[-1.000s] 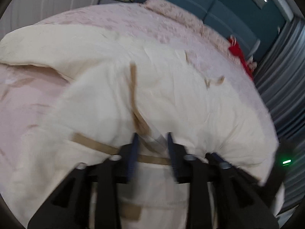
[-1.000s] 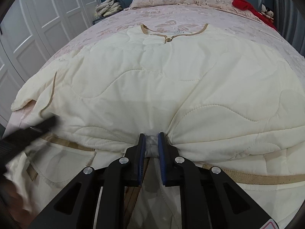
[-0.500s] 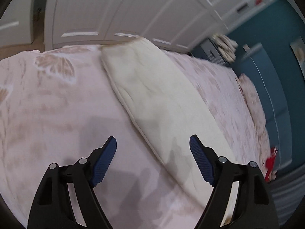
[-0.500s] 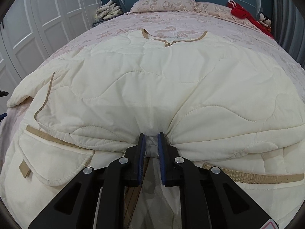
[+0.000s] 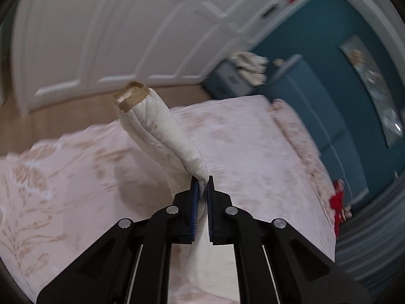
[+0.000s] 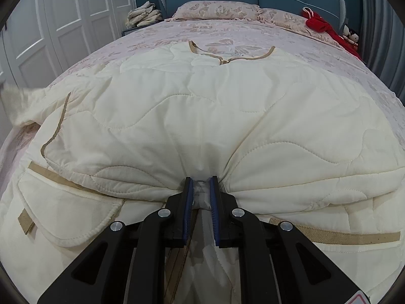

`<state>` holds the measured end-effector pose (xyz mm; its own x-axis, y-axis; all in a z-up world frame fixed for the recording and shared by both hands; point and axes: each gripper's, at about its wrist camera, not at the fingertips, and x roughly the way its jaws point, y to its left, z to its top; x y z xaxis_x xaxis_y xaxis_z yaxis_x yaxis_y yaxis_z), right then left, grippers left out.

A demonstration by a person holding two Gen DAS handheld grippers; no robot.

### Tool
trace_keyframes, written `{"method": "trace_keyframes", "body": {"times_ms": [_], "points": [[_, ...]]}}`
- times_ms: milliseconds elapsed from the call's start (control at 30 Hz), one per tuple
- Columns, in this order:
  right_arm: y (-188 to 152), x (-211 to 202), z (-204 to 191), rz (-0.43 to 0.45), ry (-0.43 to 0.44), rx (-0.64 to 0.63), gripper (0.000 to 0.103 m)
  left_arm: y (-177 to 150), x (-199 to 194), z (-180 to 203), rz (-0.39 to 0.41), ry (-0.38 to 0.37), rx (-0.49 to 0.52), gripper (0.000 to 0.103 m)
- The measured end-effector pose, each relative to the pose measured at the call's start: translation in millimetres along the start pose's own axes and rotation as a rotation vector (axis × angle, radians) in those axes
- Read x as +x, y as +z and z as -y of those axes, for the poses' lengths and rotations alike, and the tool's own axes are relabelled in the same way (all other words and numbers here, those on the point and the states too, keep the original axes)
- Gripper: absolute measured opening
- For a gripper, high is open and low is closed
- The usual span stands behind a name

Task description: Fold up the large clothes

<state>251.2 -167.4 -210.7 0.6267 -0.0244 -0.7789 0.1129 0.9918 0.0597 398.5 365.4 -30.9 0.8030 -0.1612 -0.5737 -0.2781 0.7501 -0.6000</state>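
Cream quilted jacket [image 6: 202,116] lies spread across the bed, its tan-cuffed sleeve [image 5: 162,131] lifted.

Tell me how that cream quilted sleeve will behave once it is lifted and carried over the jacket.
The sleeve, pinched by the left gripper, looks padded, so it probably keeps a soft tube shape rather than hanging limp. It bends where it is pinched, so the tan cuff end will likely droop and swing. It seems light for its bulk.

Wardrobe doors [image 5: 106,38]: motion-blurred. Sleeve [image 6: 17,103]: blurred, cut off at left edge. Wall picture [image 5: 374,86]: subject unreadable.
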Motion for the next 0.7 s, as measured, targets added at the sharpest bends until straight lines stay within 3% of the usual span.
{"method": "trace_keyframes", "body": {"times_ms": [100, 200, 400, 567, 700], "points": [[-0.6, -0.2, 0.4, 0.001, 0.003, 0.003, 0.01, 3.0, -36.3, 92.0, 0.044, -0.104, 0.182, 0.005], [-1.0, -1.3, 1.1, 0.003, 0.007, 0.008, 0.01, -16.7, -55.5, 168.1, 0.053, -0.19, 0.317, 0.005], [-0.6, -2.5, 2.9, 0.005, 0.02, 0.019, 0.01, -94.9, -70.5, 296.6, -0.074, -0.385, 0.502, 0.005], [-1.3, -3.3, 7.3, 0.007, 0.045, 0.042, 0.01, -173.7, -64.2, 353.0, -0.176, -0.442, 0.613, 0.005], [-2.0, -4.0, 9.9, 0.009, 0.067, 0.059, 0.01, -243.6, -29.4, 385.6, -0.305, -0.434, 0.67, 0.004]]}}
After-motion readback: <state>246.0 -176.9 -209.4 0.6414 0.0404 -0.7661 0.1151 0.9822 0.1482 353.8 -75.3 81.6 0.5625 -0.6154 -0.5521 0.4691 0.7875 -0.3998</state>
